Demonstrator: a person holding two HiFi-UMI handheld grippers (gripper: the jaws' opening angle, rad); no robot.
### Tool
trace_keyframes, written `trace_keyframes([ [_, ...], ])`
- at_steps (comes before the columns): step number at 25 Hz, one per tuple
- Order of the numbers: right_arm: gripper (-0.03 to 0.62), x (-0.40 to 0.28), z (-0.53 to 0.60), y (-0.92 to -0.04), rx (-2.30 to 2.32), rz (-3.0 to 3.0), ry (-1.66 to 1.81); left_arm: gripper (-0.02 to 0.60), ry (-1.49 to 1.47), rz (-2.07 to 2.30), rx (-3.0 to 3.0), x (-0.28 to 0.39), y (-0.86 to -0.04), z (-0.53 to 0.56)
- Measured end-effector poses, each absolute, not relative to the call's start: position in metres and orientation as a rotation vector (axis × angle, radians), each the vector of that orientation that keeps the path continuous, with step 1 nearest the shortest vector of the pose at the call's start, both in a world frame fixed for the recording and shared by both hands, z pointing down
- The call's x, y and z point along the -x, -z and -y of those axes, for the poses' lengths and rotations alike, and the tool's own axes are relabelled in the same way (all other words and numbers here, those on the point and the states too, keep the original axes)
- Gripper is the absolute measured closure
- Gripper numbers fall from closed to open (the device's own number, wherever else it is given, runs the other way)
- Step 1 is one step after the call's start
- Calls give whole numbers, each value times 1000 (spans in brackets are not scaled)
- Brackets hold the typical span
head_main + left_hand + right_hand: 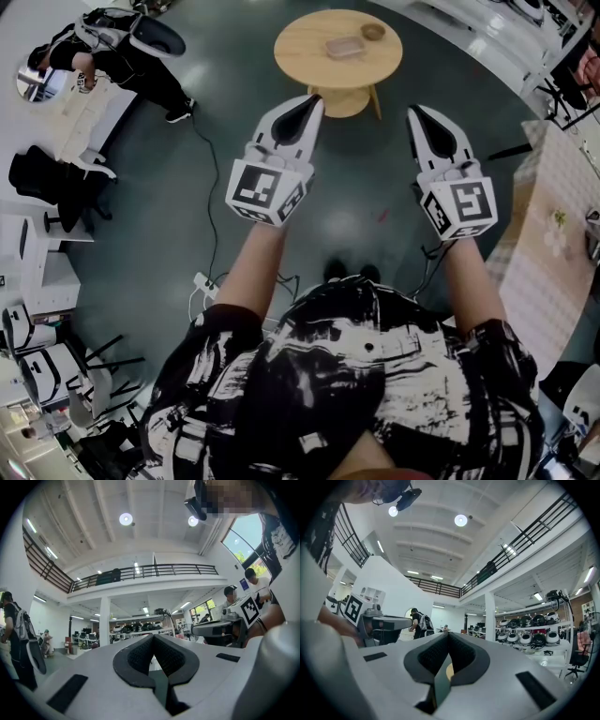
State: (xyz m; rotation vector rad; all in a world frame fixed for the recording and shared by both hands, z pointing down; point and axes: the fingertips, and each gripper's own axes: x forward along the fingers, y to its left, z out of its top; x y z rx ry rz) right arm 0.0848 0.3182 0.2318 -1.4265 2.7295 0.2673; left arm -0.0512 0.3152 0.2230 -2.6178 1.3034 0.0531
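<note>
While the person stands on the dark floor (234, 122), the left hand-held gripper (308, 103) and the right hand-held gripper (418, 114) are held out in front, side by side, both in the air and touching nothing. Each one is closed and empty. In the left gripper view the two black pads (138, 656) meet at their tips with nothing between. The right gripper view shows the same, with only a sliver of pale wood seen through the small gap lower down.

The nearest things are a clear tray (344, 47) and a small bowl (373, 31). They stand near each other on the round worktop (300, 47), ahead of both tips and well apart from them. The tray lies about the middle, the bowl toward the far right edge.

To my eye this is a step of reaching. To do it well, the two should travel level and slowly, with the tips pointed at the worktop. The jaws must be parted before they come down to either thing, since closed tips could only push it. A cable (208, 178) runs on the floor at the left, so the feet need care too.
</note>
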Motion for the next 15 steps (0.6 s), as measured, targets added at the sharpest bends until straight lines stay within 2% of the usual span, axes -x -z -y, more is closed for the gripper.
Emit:
trace_keyframes([
  [15, 592, -124, -308, -231, 1378, -2736, -233, 581, -26, -1342, 2596, 15, -221, -306],
])
